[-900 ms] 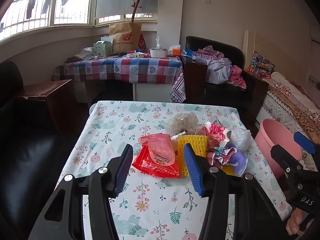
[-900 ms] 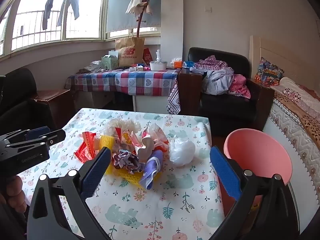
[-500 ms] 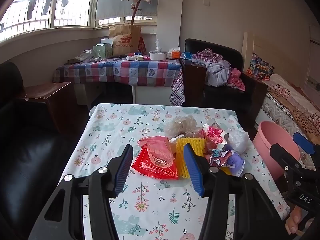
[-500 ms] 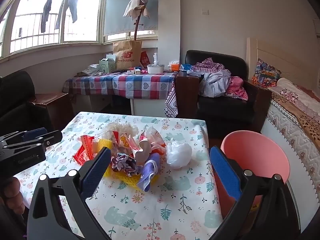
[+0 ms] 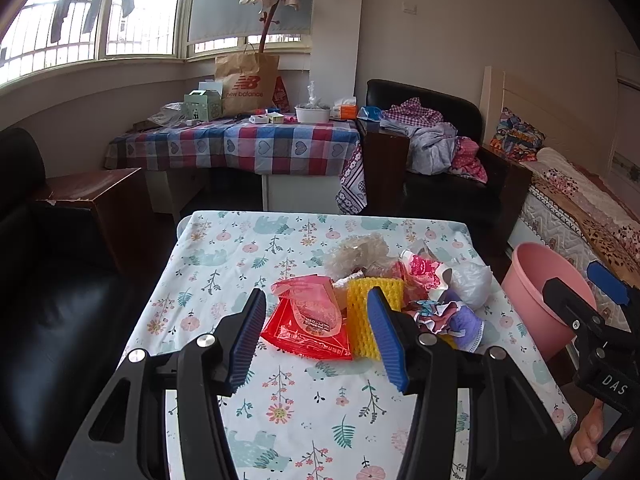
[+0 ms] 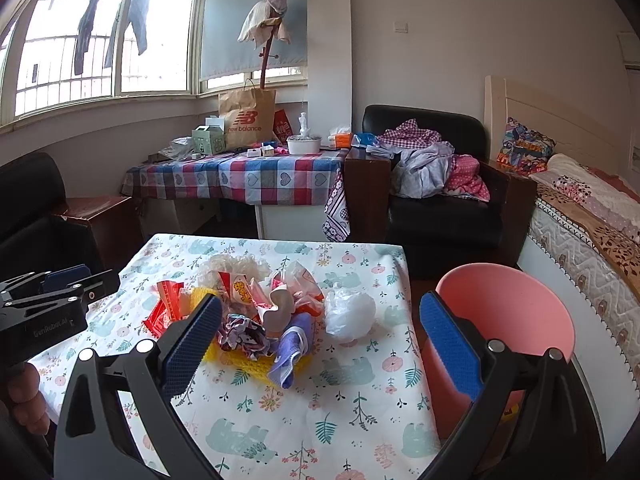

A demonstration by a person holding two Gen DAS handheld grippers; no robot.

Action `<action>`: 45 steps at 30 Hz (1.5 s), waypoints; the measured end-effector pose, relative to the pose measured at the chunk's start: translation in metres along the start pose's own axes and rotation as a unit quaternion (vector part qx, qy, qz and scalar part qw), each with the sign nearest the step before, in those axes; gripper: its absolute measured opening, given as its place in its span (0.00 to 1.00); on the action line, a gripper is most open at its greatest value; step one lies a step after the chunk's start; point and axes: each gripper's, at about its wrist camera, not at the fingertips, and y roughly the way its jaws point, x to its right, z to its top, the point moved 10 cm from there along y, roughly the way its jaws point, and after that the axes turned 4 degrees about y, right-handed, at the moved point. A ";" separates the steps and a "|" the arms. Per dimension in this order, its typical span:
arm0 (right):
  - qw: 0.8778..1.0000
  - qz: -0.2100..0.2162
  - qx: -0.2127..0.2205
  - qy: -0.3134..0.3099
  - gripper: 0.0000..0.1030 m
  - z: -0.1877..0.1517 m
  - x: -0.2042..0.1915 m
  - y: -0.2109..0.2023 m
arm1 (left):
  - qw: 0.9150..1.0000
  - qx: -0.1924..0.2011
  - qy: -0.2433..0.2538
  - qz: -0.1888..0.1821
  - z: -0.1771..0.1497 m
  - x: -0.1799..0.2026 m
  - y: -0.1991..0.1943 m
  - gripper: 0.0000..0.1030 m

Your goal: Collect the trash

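Trash (image 6: pixel 276 316) heaped on table; pink bin's (image 6: pixel 508 304) contents seemingly hidden.

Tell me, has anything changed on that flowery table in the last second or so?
Hardly anything. Both views have drawn back and risen a little from the trash pile, so it sits slightly lower in the pictures. Nothing was picked up or dropped. The left gripper and right gripper stay wide open and empty, and the pink bin stands where it was beside the table.
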 end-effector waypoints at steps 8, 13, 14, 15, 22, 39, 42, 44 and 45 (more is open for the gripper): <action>1.000 -0.002 0.003 0.004 0.97 0.001 0.002 0.001 | 1.000 0.001 0.000 0.000 0.000 0.000 0.000 0.51; 1.000 -0.003 0.004 0.002 0.97 0.002 0.003 0.001 | 1.000 0.001 0.000 0.000 0.000 0.000 0.000 0.51; 1.000 -0.004 0.004 0.003 0.97 0.003 0.004 0.000 | 1.000 0.001 0.000 0.000 0.000 0.000 -0.001 0.51; 1.000 -0.004 0.004 0.003 0.97 0.003 0.004 0.000 | 1.000 0.002 0.001 -0.001 -0.001 0.000 0.000 0.51; 1.000 -0.003 0.005 0.004 0.97 0.004 0.004 0.000 | 1.000 0.003 0.002 -0.002 0.000 0.001 0.000 0.51; 1.000 -0.005 0.007 0.007 0.97 0.006 0.007 0.000 | 1.000 0.003 0.001 -0.001 0.000 0.001 -0.001 0.51; 1.000 -0.004 0.007 0.006 0.97 0.005 0.006 -0.001 | 1.000 0.003 0.001 -0.001 0.000 0.001 -0.001 0.51; 1.000 -0.005 0.007 0.006 0.97 0.006 0.006 0.000 | 1.000 0.003 0.002 -0.002 0.000 0.001 -0.001 0.51; 1.000 -0.005 0.007 0.006 0.97 0.006 0.007 0.000 | 1.000 0.003 0.001 -0.001 0.000 0.001 -0.001 0.51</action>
